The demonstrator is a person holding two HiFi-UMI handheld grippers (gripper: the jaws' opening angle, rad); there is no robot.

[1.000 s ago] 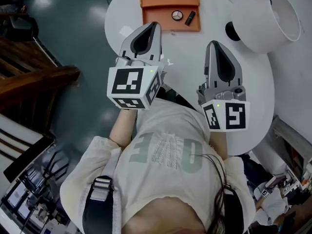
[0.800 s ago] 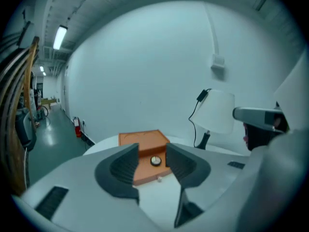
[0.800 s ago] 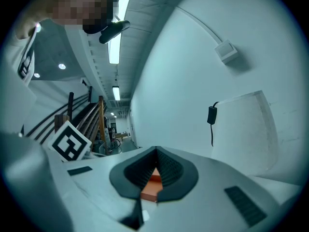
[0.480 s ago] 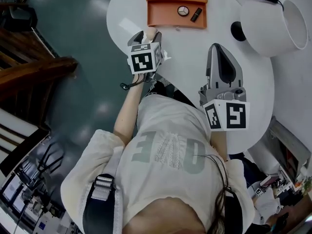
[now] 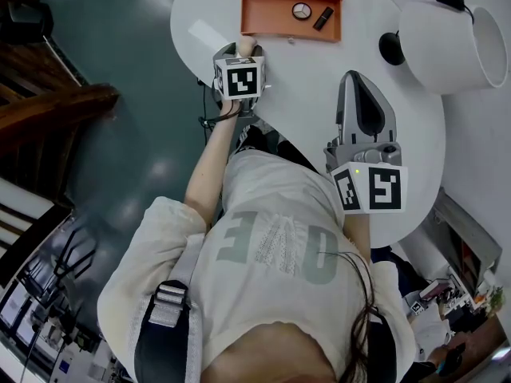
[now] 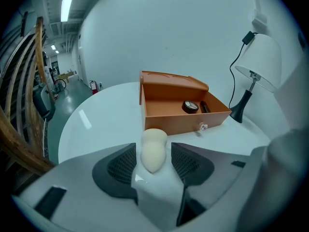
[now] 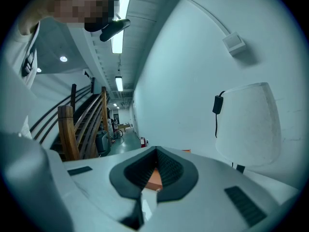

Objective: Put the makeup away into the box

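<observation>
On the white table (image 5: 319, 78), the left gripper (image 6: 153, 151)'s just-opened jaws flank the beige sponge (image 6: 154, 141) without pressing it (right gripper (image 7: 155, 157) closed, empty); an off-centre squeeze could pop it out.

place: open hall of a lab or office building | signs: wooden staircase (image 5: 60, 110), glossy teal floor (image 5: 136, 46), ceiling strip light (image 6: 66, 7) above a corridor, fire extinguisher (image 6: 93, 86) | furniture: round white bench (image 5: 207, 22), lamp (image 5: 451, 42) | floor edge: cluttered equipment (image 5: 40, 309)

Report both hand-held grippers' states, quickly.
Left hand-held gripper: open, jaws just opened, straddling the beige egg-shaped makeup sponge, not gripping it.
Right hand-held gripper: shut, empty.
</observation>
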